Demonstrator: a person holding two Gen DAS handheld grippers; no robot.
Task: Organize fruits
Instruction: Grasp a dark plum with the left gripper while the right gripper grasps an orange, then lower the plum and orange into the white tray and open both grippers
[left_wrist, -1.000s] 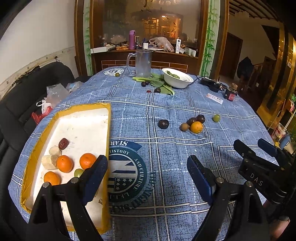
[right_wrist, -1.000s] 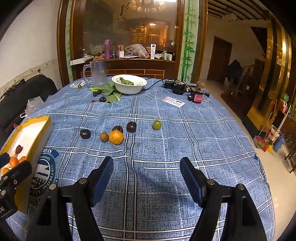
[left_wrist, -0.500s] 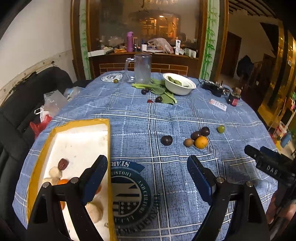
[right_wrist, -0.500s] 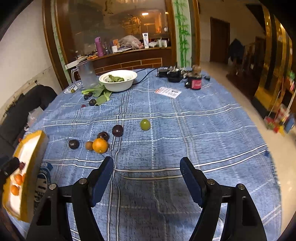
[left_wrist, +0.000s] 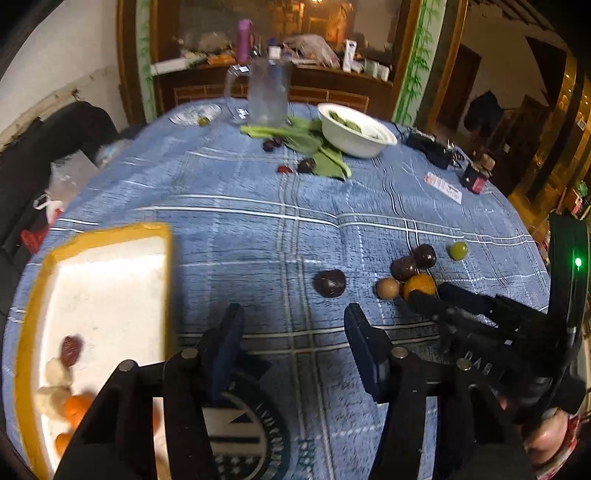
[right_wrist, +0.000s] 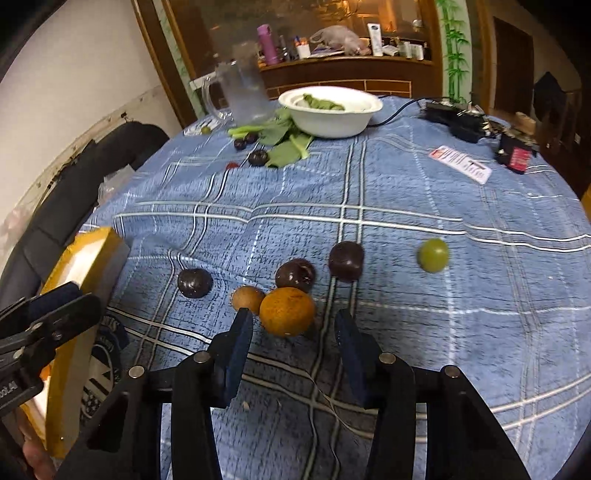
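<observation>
Bottom centre of right wrist view: right gripper (right_wrist: 293, 341) half-open, jaws just been closing, empty, round orange citrus fruit (right_wrist: 287, 311) just ahead. Centre it, avoid small brown neighbour (right_wrist: 247, 298).

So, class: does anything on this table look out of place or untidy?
Yes. Loose fruit lies on the tablecloth instead of in the yellow tray: an orange, dark plums and a green fruit. Leafy greens lie outside the white bowl.
</observation>
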